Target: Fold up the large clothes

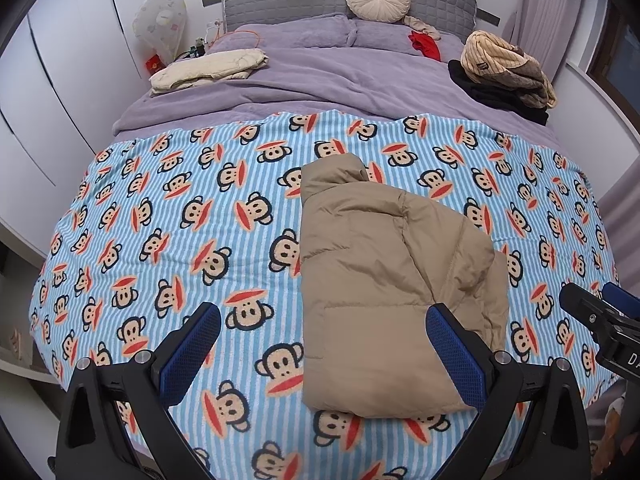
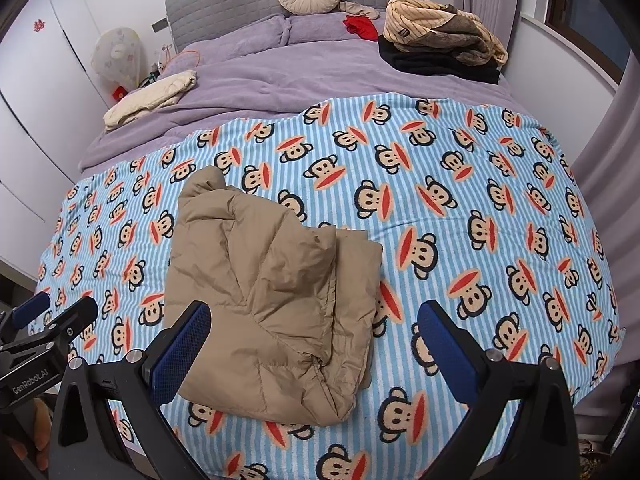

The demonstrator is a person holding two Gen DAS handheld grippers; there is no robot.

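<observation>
From the left wrist, the left gripper (image 1: 322,334) is hovering with fingers spread wide and holding nothing, above the tan puffer jacket (image 1: 384,280), which is lying folded on the monkey-print blanket (image 1: 180,216).

From the right wrist, the right gripper (image 2: 314,336) is likewise gaping wide and empty over the jacket (image 2: 272,296), the blanket (image 2: 460,200) showing beneath it.

Even, soft indoor light in both views — no glare, shadows faint. Strong fisheye bending with black vignette corners. Bed (image 1: 280,80) sharp; nearby fingers (image 1: 192,352) slightly soft.
</observation>
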